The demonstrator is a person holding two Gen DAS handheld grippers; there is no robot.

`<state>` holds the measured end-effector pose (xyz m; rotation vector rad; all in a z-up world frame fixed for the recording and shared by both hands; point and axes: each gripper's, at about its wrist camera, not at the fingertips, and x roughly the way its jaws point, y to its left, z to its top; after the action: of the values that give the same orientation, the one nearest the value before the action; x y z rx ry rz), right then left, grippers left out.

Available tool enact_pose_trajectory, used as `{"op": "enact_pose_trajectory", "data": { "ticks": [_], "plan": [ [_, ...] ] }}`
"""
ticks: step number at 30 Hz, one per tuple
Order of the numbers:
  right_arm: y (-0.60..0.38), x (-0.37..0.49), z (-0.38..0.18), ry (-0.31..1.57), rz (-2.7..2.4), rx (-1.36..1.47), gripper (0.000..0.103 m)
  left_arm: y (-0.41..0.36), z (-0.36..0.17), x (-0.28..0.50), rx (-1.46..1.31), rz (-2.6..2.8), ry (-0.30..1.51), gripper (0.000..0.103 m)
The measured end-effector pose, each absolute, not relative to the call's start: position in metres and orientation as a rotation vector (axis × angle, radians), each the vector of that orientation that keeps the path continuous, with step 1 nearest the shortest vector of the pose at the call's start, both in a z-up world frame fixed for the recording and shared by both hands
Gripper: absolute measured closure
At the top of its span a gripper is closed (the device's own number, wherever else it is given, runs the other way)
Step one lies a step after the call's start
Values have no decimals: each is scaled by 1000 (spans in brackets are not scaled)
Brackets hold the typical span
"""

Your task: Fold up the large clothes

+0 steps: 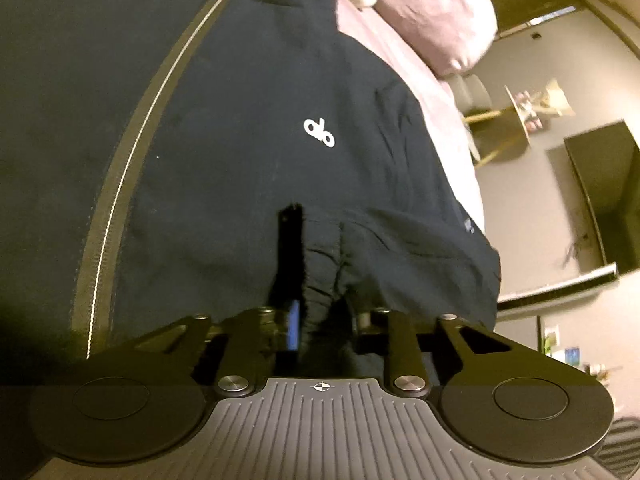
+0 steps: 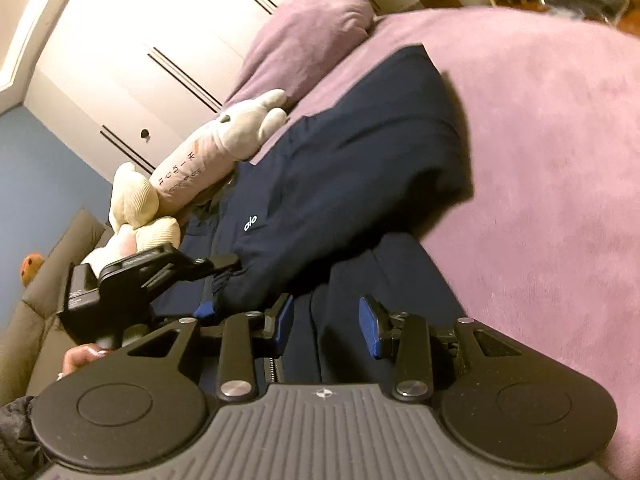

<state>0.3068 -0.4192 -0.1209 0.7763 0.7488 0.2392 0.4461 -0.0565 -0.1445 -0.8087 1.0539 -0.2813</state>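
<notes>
A large navy jacket [image 1: 248,100] with a small white logo [image 1: 319,133] and a long front zipper [image 1: 132,152] lies on a pink bed cover [image 2: 552,160]. My left gripper [image 1: 316,264] is shut on a bunched fold of the navy jacket, close to the logo. It also shows in the right wrist view [image 2: 224,276], pinching the jacket's edge. My right gripper [image 2: 326,322] is open, its blue pads [image 2: 370,326] apart over a flat part of the jacket [image 2: 360,152], holding nothing.
Plush toys [image 2: 208,160] and a pink pillow [image 2: 312,36] lie at the head of the bed beyond the jacket. A white wardrobe [image 2: 140,40] stands behind. A dark TV screen [image 1: 604,196] and a small round table [image 1: 516,120] stand beside the bed.
</notes>
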Motion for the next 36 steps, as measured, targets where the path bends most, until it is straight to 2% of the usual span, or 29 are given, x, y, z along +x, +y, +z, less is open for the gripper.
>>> {"op": "enact_pose_trajectory", "data": {
  "ticks": [1,9,14,17,18,19,21,23,24,25,30,36],
  "plan": [
    [-419,302,-120,747,238,785,66,-56,-141,448,-814,-285,1046,90],
    [-417,314,-104,707,232,797,66,10,-50,429,-636,-238,809,91],
    [-401,337,-99,708,258,786,65,60,-64,417,-473,-4,835,84],
    [-388,357,-107,751,260,794,62,85,-89,411,-510,89,855,68],
    [-385,361,-111,769,257,805,61,91,-96,409,-532,83,865,55],
    [-384,366,-115,785,252,815,60,92,-100,413,-558,70,871,34],
    [-381,375,-121,803,245,836,56,95,-110,416,-627,27,864,25],
    [-382,383,-125,796,243,874,49,91,-116,426,-682,-21,850,31],
    [-383,386,-128,792,246,904,43,89,-117,430,-694,-33,847,58],
    [-384,390,-130,788,249,939,41,88,-116,435,-685,-20,848,79],
    [-380,404,-137,761,250,1028,29,98,-79,444,-762,-40,734,84],
    [-377,415,-138,740,225,1052,26,124,-22,439,-686,39,579,84]
  ]
}}
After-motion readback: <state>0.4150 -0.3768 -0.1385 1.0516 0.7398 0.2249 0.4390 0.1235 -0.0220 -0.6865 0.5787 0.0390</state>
